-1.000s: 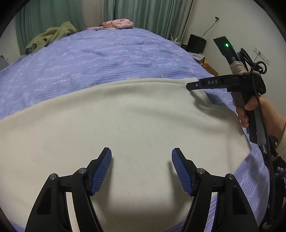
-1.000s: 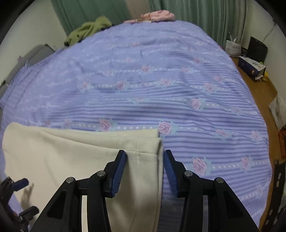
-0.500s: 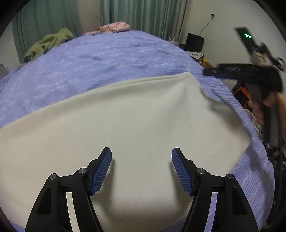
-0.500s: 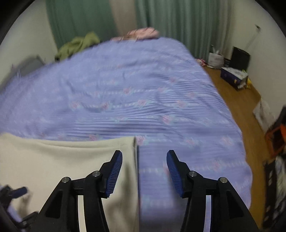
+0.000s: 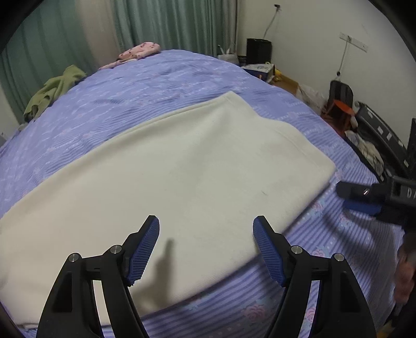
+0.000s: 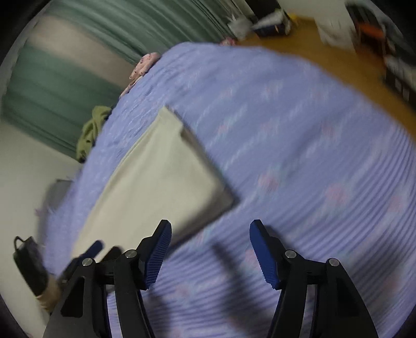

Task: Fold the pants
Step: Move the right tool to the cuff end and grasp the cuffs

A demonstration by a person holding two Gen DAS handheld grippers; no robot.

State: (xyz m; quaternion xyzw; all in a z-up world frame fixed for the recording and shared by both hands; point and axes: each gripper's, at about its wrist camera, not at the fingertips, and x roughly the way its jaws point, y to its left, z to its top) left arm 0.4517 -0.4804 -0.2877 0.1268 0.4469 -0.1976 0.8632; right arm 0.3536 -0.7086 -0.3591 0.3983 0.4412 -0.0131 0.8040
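The cream pants (image 5: pixel 187 176) lie folded flat as a broad rectangle on the purple flowered bedspread (image 5: pixel 156 85). My left gripper (image 5: pixel 206 234) hovers over their near edge; its jaws are opening and nothing is between them. In the same view my right gripper (image 5: pixel 348 197) enters from the right, just off the pants' right corner, with a hand below it. The right wrist view is blurred and tilted: my right gripper (image 6: pixel 210 234) is over bare bedspread (image 6: pixel 312 156) beside the pants (image 6: pixel 156 182), its jaws opening and empty. The left gripper (image 6: pixel 104 249) shows at lower left.
A green garment (image 5: pixel 52 91) and a pink one (image 5: pixel 140 52) lie at the bed's far end, before green curtains (image 5: pixel 169 23). To the right of the bed are wooden floor (image 6: pixel 325 46), boxes, a black bin (image 5: pixel 258 50) and a dark crate (image 5: pixel 384 135).
The right gripper left the pants' far right corner, widened, rolled and swung to the near right side. The left gripper shifted a little and its jaws widened slightly. The pants stay flat.
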